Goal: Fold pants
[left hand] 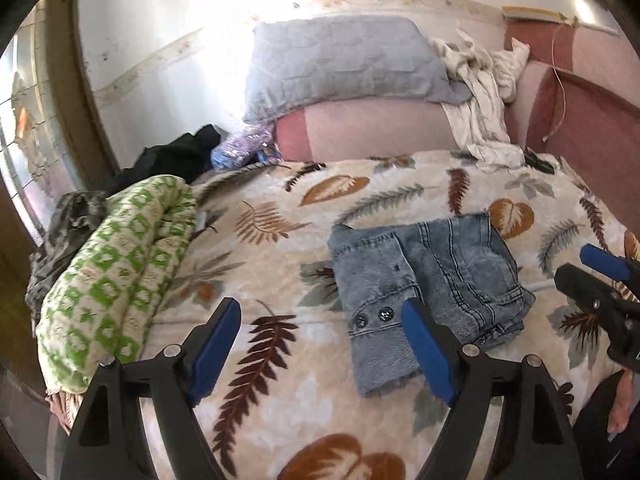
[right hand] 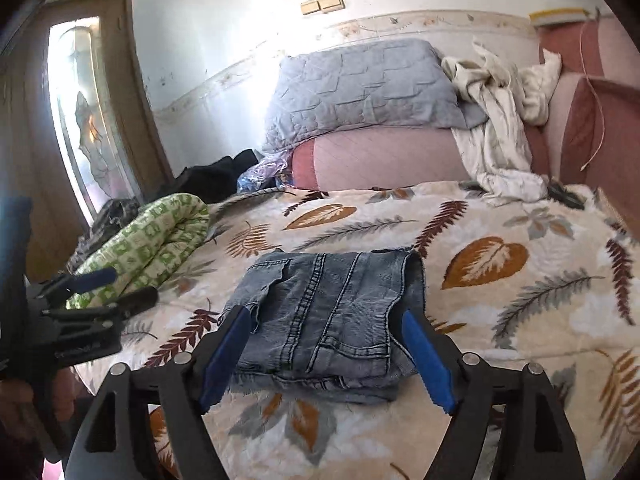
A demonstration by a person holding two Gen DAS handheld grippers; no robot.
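Observation:
The pants are grey-blue jeans (left hand: 424, 288), folded into a compact stack on the leaf-patterned blanket (left hand: 280, 248). They also show in the right wrist view (right hand: 332, 316). My left gripper (left hand: 320, 312) is open and empty, above the blanket just left of the jeans, its right finger over their near edge. My right gripper (right hand: 326, 320) is open and empty, its blue pads (right hand: 428, 360) standing either side of the stack's near end, above it. The right gripper also shows in the left wrist view (left hand: 592, 272), and the left gripper in the right wrist view (right hand: 120, 288).
A rolled green-and-white blanket (left hand: 116, 276) lies along the left edge of the bed. Dark clothes (left hand: 176, 156) and a plastic bag (left hand: 244, 148) lie behind it. A grey quilted pillow (left hand: 344, 60) and crumpled white cloth (left hand: 484, 96) rest on the pink sofa back (left hand: 368, 124).

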